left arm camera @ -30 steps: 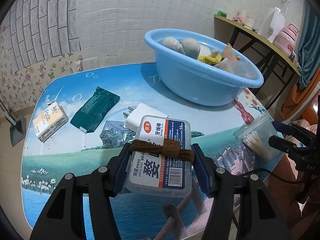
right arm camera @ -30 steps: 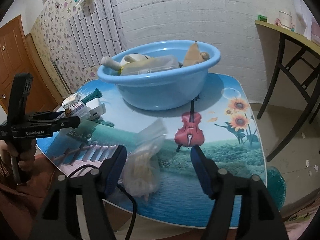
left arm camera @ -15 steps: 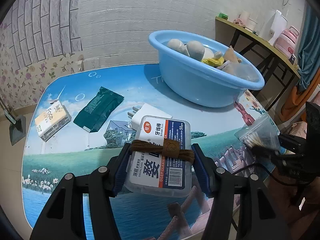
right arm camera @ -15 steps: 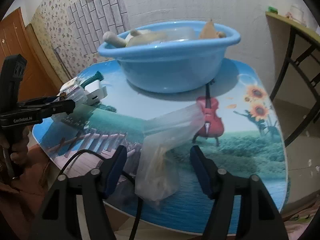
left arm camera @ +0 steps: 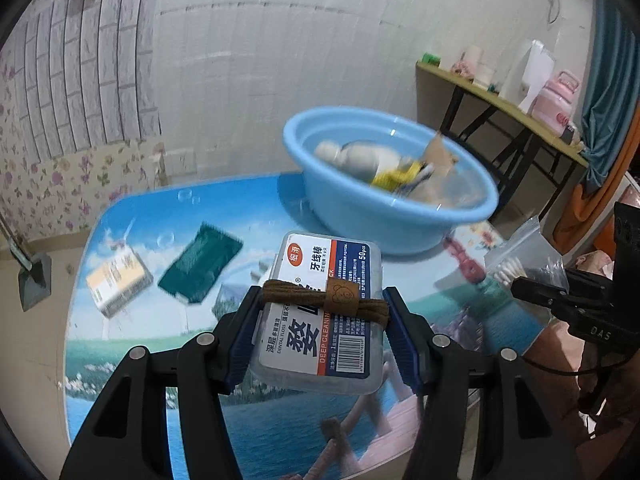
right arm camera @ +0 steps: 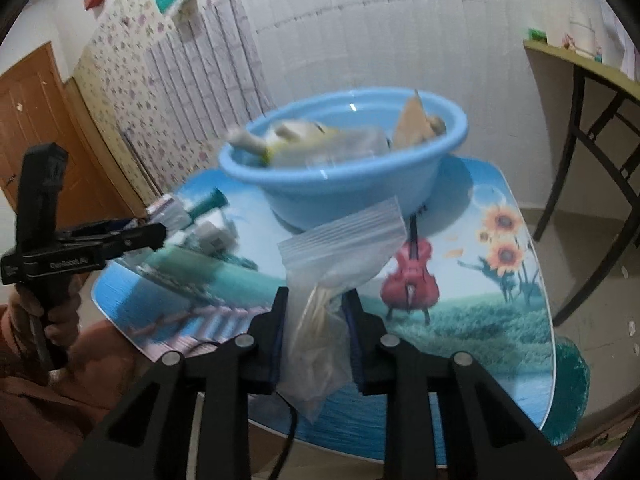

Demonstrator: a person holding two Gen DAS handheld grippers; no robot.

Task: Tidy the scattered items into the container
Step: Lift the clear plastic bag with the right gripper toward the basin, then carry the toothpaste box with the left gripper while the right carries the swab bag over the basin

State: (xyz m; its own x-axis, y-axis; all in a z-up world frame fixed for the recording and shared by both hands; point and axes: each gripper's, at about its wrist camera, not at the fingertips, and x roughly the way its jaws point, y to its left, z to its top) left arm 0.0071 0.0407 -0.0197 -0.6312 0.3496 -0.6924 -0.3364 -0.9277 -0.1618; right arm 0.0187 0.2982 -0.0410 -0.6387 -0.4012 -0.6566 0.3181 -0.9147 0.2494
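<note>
My left gripper is shut on a clear dental floss box with a brown band around it, held above the table. My right gripper is shut on a clear zip bag of cotton swabs, lifted off the table; the bag also shows in the left wrist view. The blue basin with several items inside stands at the back of the table, also in the right wrist view. A green packet and a small yellow-white box lie on the left of the table.
A white charger lies near the left gripper. The picture-printed table ends close in front of me. A side table with black legs stands at the right against the wall. A dustpan leans at far left.
My right gripper has shut on the swab bag and lifted it. My left gripper has risen with the floss box, so the table looks farther below.
</note>
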